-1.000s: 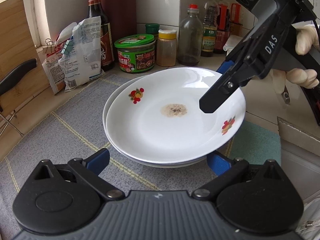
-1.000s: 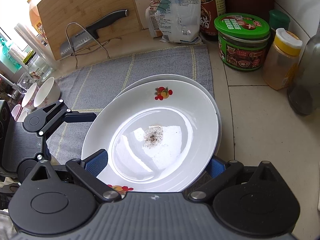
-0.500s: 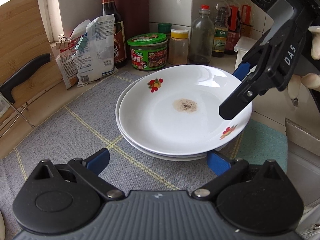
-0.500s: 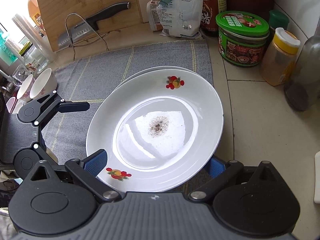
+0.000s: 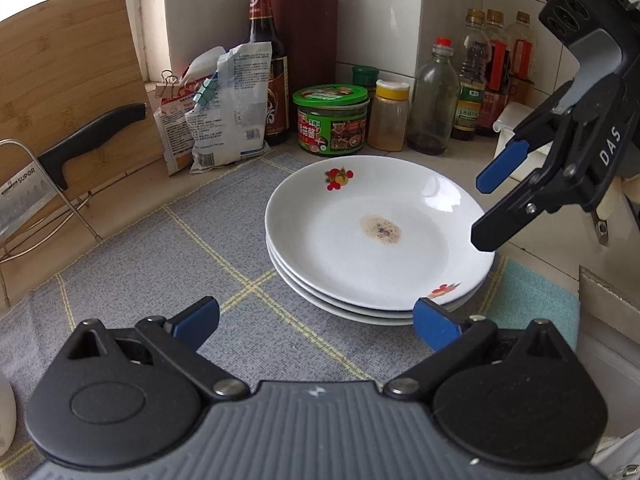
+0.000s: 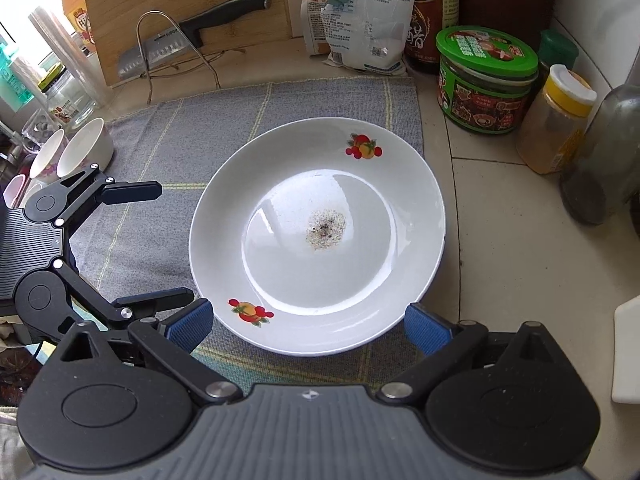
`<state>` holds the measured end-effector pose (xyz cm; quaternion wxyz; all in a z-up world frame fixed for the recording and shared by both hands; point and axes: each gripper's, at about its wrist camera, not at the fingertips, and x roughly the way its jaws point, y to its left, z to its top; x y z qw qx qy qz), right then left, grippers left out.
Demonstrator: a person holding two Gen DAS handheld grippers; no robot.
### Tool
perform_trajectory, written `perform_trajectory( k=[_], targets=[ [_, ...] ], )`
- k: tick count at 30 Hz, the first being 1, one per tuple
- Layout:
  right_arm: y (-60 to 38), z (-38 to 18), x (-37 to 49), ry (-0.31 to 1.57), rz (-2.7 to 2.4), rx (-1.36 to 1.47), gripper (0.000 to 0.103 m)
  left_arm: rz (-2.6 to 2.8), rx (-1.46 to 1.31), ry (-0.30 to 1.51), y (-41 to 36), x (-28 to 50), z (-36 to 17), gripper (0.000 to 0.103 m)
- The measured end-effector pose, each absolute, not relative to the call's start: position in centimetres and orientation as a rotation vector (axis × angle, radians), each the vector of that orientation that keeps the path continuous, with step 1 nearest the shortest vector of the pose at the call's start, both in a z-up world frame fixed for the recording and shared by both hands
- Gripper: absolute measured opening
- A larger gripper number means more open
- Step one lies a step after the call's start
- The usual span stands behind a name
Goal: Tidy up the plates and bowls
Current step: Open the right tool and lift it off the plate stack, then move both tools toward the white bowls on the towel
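The left tool is spread wide and empty, low over the grey checked cloth mat, its right pad just beside the plate stack. The right tool is also spread, holding nothing, its blue pads flanking the near rim. Between them sits a stack of 3 white round ceramic plates with fruit prints on the mat; the top plate carries a brown speckled residue. 2 white bowls lie at the mat's far left edge.
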<state>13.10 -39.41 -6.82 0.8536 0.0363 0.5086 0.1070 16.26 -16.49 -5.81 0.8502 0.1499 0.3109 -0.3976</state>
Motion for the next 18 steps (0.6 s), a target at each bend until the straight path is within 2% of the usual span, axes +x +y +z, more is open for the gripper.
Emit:
perform_trajectory(
  k=[9,14,18],
  targets=[
    [-32.7,-4.7,13.4,0.793,0.222,-0.260,0.103,-0.523,0.192,0.597,-10.6,13.4,-2.6,0.102],
    [-27.7,-5.2,15.5,0.724,0.366,-0.261,0.103,-0.260,0.086,0.577,-5.2,10.5,-1.0,0.102],
    [-23.2,-5.8,17.4,0.743,0.479,-0.208,0.103,-0.106,0.028,0.571,-1.0,7.7,-0.2,0.102]
  ],
)
